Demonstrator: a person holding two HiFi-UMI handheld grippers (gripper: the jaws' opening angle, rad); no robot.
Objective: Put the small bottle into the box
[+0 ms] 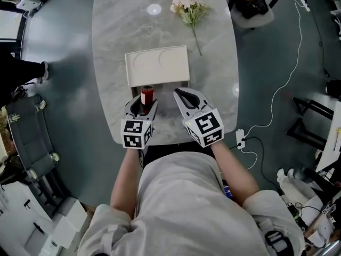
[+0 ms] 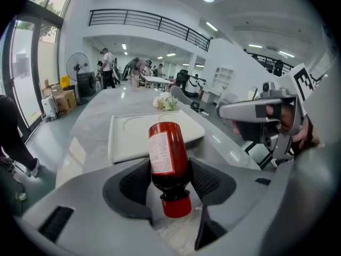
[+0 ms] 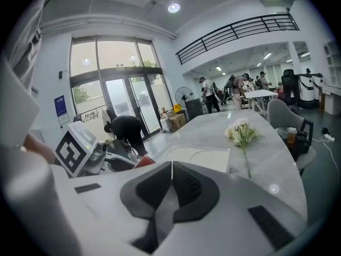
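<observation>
A small dark red bottle (image 1: 146, 96) (image 2: 169, 161) with a white label and a red cap is clamped in my left gripper (image 1: 143, 107) (image 2: 169, 180), its cap pointing back toward the camera. The gripper holds it just in front of the near edge of the white box (image 1: 157, 65) (image 2: 152, 132), whose top shows two round recesses. Beside it my right gripper (image 1: 185, 97) (image 3: 170, 188) is shut with its pads together and nothing between them. The box (image 3: 200, 158) lies just beyond its tips. A corner of the red bottle (image 3: 143, 161) peeks past its left jaw.
The grey marble table (image 1: 117, 31) carries a bunch of pale flowers (image 1: 189, 9) (image 3: 242, 135) at its far right side. A white power cable (image 1: 282, 84) runs across the floor on the right. A dark chair (image 1: 29, 137) stands at the left.
</observation>
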